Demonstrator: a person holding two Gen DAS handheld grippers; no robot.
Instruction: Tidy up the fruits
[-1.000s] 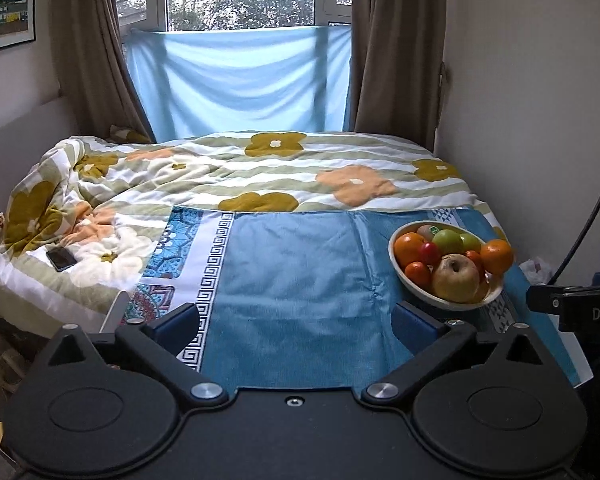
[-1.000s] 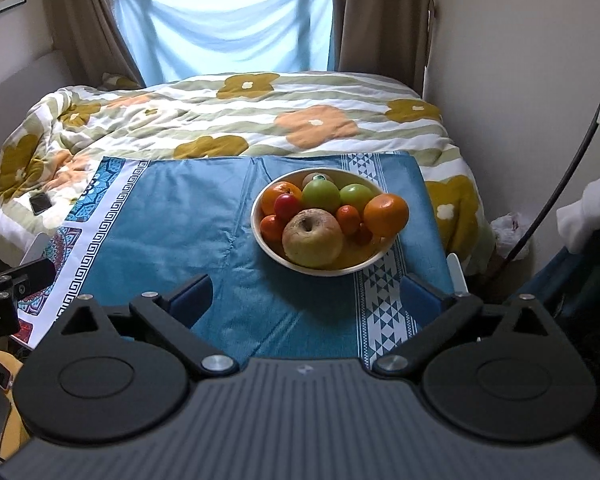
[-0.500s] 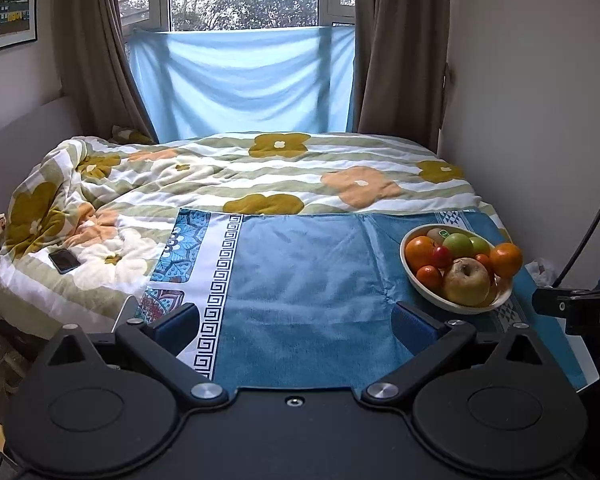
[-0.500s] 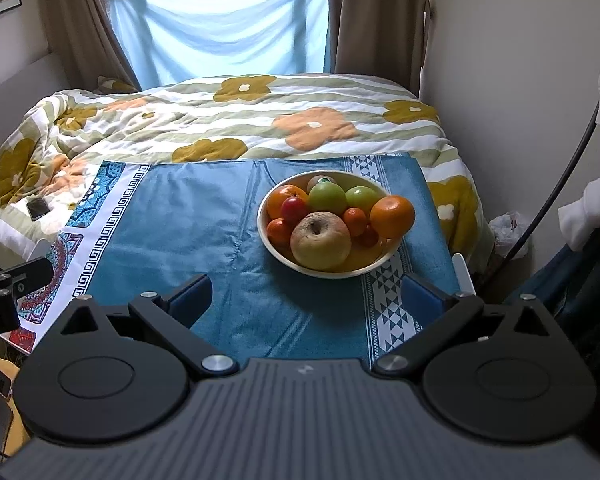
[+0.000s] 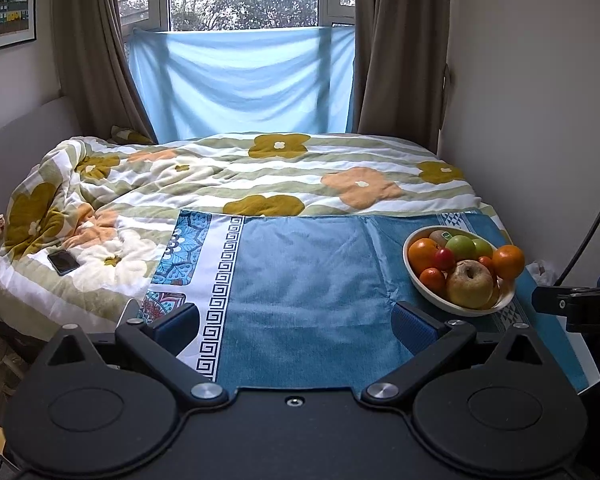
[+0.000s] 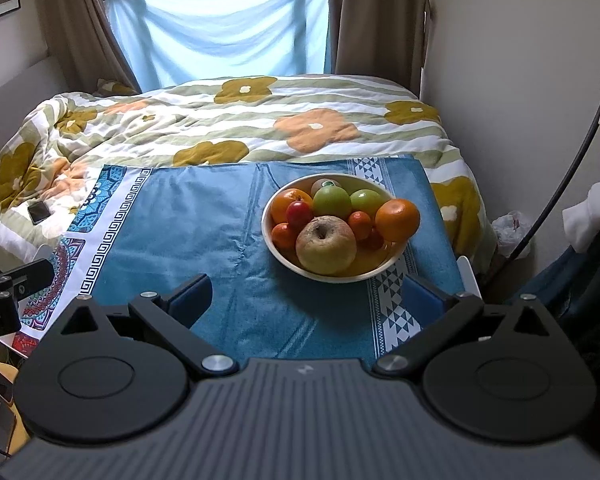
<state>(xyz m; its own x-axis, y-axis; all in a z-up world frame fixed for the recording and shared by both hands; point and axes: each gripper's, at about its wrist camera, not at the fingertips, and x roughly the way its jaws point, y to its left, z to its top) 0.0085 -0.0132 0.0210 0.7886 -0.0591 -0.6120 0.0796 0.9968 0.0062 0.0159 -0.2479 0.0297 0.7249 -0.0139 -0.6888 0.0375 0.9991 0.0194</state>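
The fruits sit heaped in a cream bowl (image 6: 332,276) on the right half of a blue cloth (image 6: 204,224) that covers a small table at the foot of the bed. A large yellow apple (image 6: 326,245) lies at the near side of the heap. Behind it lie two green apples (image 6: 332,202), a red plum (image 6: 299,213), small tangerines (image 6: 284,236) and a kiwi (image 6: 325,185) at the far rim. An orange (image 6: 397,219) sits high on the right rim.

The right gripper (image 6: 306,292) hovers near the bowl's near edge, fingers spread wide, nothing between them. The left gripper (image 5: 296,322) hangs over the bare middle of the cloth, to the left of the bowl, fingers likewise spread and empty.

This layout fits two stages: a heap awaiting sorting, or fruit already gathered into the bowl. The pictures do not settle which.

Hazards from here:
- The orange on the rim has little support. A knock to the bowl or removal of a neighbour is likely to send it off the right table edge.
- Round fruit can squirt out of flat pads under an off-centre grip.
- The cloth is loose. A dragging finger can shift the bowl with it.
- The cable (image 6: 560,184) at the right can snag the right gripper.
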